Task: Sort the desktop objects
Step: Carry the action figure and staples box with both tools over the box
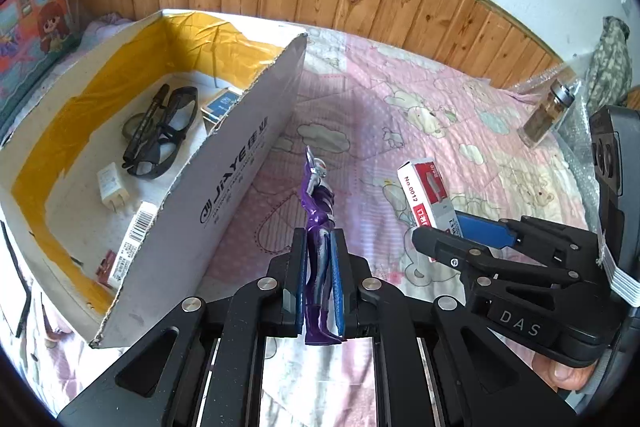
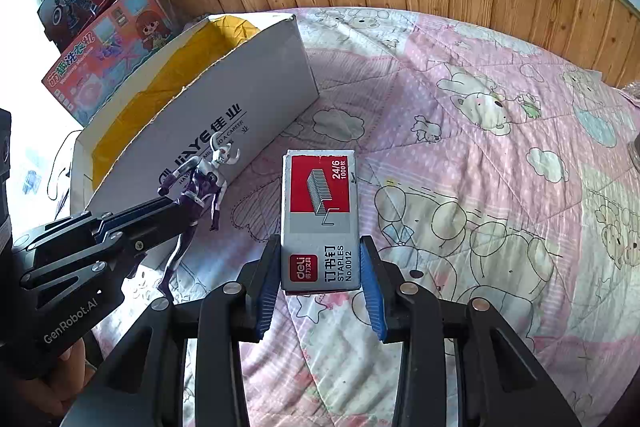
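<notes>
**Both grippers loaded, box to the left**

Left wrist: left gripper [image 1: 318, 291] pinches the purple figure [image 1: 319, 227] by its legs above the quilt [image 1: 400, 115], beside the cardboard box [image 1: 224, 187]. Hard, light plastic, thin limbs; feet cut off behind pads.

Right wrist: right gripper [image 2: 320, 283] clamps the staple box [image 2: 320, 219] at its lower sides, half-wide. Small, dense, crushable card; underside hidden
</notes>
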`<action>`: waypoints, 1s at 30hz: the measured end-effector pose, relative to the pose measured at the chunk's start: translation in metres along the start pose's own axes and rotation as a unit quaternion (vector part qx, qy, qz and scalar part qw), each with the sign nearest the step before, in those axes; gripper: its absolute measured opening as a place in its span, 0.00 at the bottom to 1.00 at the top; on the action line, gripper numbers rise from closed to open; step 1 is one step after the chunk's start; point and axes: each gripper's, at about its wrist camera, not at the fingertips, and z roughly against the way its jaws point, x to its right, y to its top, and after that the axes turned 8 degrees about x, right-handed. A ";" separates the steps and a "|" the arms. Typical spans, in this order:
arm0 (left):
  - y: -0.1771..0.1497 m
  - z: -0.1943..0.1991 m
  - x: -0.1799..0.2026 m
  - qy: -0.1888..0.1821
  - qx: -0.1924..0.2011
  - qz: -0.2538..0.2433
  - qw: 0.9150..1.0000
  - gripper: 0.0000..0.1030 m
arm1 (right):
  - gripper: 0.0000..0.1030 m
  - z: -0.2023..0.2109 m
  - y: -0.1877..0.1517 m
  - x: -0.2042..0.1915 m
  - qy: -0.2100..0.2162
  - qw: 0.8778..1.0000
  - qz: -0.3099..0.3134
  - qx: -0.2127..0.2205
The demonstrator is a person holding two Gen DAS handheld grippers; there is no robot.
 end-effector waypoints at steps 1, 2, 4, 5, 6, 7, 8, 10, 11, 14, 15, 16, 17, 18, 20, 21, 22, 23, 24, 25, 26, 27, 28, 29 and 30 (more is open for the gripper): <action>0.000 0.001 -0.002 0.001 0.001 0.001 1.000 0.10 | 0.38 0.001 0.001 -0.002 0.001 1.000 0.002 0.001; 0.001 0.003 -0.003 0.001 0.001 0.002 1.000 0.10 | 0.38 0.003 0.001 -0.005 0.001 1.000 0.005 0.002; 0.003 0.006 -0.007 0.003 0.003 0.006 1.000 0.10 | 0.38 0.005 0.002 -0.010 0.002 1.000 0.010 0.003; 0.004 0.007 -0.008 0.005 0.005 0.007 1.000 0.10 | 0.38 0.006 0.003 -0.012 0.002 1.000 0.012 0.004; 0.005 0.009 -0.010 0.006 0.006 0.009 1.000 0.10 | 0.38 0.006 0.004 -0.014 0.003 1.000 0.014 0.004; 0.006 0.010 -0.011 0.007 0.008 0.009 1.000 0.10 | 0.38 0.007 0.005 -0.017 0.003 1.000 0.017 0.005; 0.007 0.012 -0.012 0.008 0.010 0.010 1.000 0.10 | 0.38 0.008 0.006 -0.018 0.003 1.000 0.019 0.006; 0.010 0.014 -0.015 0.007 0.012 0.014 1.000 0.10 | 0.38 0.009 0.009 -0.022 0.003 1.000 0.023 0.008; 0.011 0.015 -0.016 0.008 0.014 0.015 1.000 0.10 | 0.38 0.010 0.010 -0.025 0.004 1.000 0.026 0.008; 0.014 0.017 -0.020 0.009 0.017 0.018 1.000 0.10 | 0.38 0.011 0.014 -0.032 0.005 0.999 0.034 0.010; 0.015 0.018 -0.021 0.009 0.018 0.019 1.000 0.10 | 0.38 0.011 0.017 -0.034 0.006 0.999 0.037 0.011; 0.017 0.019 -0.023 0.009 0.019 0.020 1.000 0.10 | 0.38 0.011 0.019 -0.036 0.006 0.999 0.039 0.012; 0.018 0.020 -0.024 0.008 0.020 0.022 1.000 0.10 | 0.38 0.011 0.021 -0.039 0.006 0.999 0.042 0.012; 0.019 0.021 -0.025 0.008 0.022 0.023 0.999 0.10 | 0.38 0.012 0.023 -0.041 0.007 0.999 0.044 0.013; 0.021 0.023 -0.028 0.010 0.025 0.026 0.999 0.10 | 0.38 0.012 0.027 -0.046 0.008 0.999 0.050 0.015; 0.022 0.023 -0.030 0.010 0.026 0.028 0.999 0.10 | 0.38 0.013 0.030 -0.048 0.008 0.998 0.052 0.017; 0.023 0.024 -0.032 0.009 0.027 0.030 0.999 0.10 | 0.38 0.013 0.032 -0.051 0.009 0.998 0.055 0.018; 0.024 0.025 -0.034 0.009 0.028 0.031 0.999 0.10 | 0.38 0.013 0.034 -0.053 0.009 0.998 0.057 0.019; 0.026 0.026 -0.036 0.010 0.030 0.033 0.999 0.10 | 0.38 0.013 0.037 -0.056 0.010 0.998 0.061 0.020; 0.027 0.027 -0.038 0.009 0.031 0.036 0.999 0.10 | 0.38 0.014 0.039 -0.058 0.010 0.998 0.064 0.021; 0.029 0.028 -0.040 0.009 0.032 0.038 0.999 0.10 | 0.38 0.014 0.041 -0.061 0.011 0.997 0.067 0.022; 0.030 0.029 -0.043 0.008 0.034 0.040 0.999 0.10 | 0.38 0.014 0.043 -0.064 0.011 0.997 0.070 0.023; 0.032 0.030 -0.045 0.007 0.035 0.042 0.998 0.10 | 0.38 0.015 0.046 -0.067 0.011 0.997 0.074 0.024; 0.033 0.031 -0.047 0.007 0.036 0.043 0.998 0.10 | 0.38 0.015 0.048 -0.070 0.012 0.997 0.077 0.025; 0.034 0.033 -0.048 0.007 0.038 0.045 0.998 0.10 | 0.38 0.016 0.051 -0.073 0.012 0.996 0.080 0.026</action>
